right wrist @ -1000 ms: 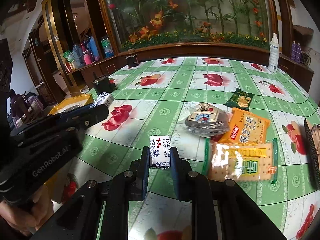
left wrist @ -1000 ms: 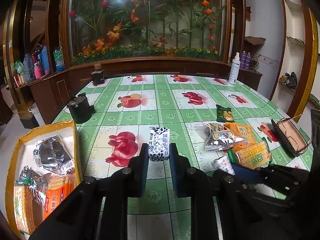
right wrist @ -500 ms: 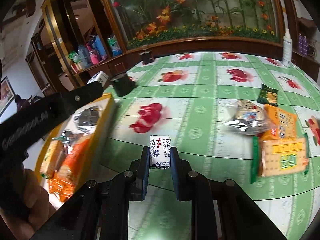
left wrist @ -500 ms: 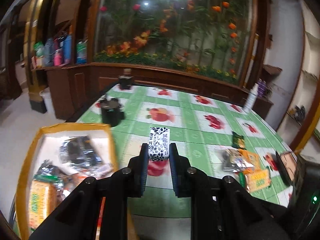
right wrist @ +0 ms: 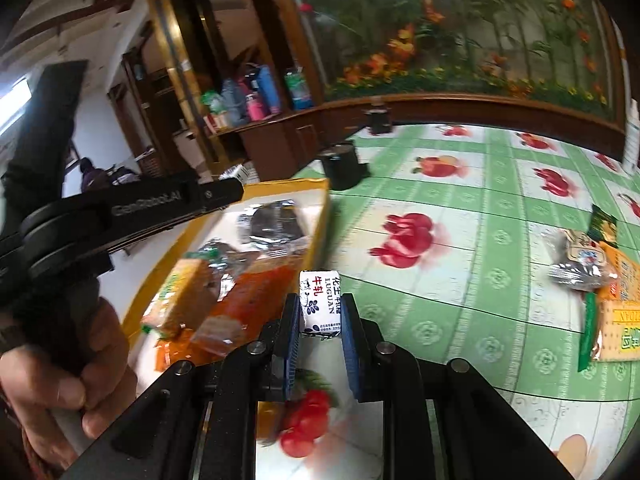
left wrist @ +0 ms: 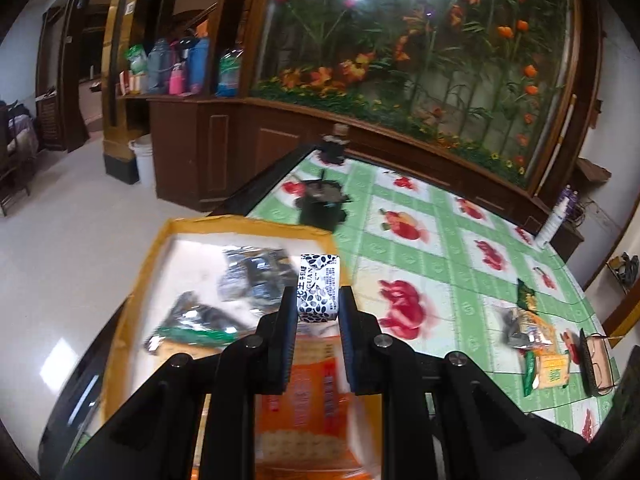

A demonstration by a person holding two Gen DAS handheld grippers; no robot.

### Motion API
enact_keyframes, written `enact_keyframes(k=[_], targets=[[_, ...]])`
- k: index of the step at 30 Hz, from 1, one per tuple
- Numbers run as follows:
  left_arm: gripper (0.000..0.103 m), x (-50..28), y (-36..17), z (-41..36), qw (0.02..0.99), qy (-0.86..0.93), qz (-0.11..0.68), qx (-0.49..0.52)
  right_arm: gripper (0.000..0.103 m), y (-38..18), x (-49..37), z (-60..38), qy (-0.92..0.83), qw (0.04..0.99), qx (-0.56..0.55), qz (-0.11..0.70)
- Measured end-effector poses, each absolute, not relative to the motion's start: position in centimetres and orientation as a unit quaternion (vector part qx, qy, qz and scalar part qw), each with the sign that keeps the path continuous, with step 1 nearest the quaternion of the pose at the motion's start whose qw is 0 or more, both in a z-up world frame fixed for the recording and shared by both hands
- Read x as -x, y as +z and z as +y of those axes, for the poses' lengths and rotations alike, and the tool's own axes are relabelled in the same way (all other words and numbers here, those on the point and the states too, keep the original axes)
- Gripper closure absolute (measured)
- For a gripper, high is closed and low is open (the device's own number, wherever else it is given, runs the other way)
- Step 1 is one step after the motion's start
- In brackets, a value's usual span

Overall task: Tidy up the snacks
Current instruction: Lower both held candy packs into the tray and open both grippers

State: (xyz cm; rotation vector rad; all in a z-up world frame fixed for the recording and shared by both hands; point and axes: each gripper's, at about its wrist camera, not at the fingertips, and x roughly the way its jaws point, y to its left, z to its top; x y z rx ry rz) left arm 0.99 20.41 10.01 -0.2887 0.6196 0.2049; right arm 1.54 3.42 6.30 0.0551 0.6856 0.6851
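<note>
Left wrist view: each hand-held gripper clamps a candy; box contents blurred.

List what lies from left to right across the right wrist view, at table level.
Hand on the left gripper's handle → yellow snack tray → candy in the right gripper → red fruit print on the tablecloth → silver snack bag → orange cracker pack.

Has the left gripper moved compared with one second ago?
Yes. The left gripper, shut on its candy, went left from over the table to above the yellow box.
</note>
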Motion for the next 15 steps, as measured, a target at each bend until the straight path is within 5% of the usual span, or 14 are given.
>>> enact_keyframes(k=[15], targets=[[0.084, 0.0, 7.4, 24.7, 0.913, 0.128, 0.351, 0.162, 0.081, 5.9, 1.2, 8.0, 0.421, 0.845, 0.005, 0.330]])
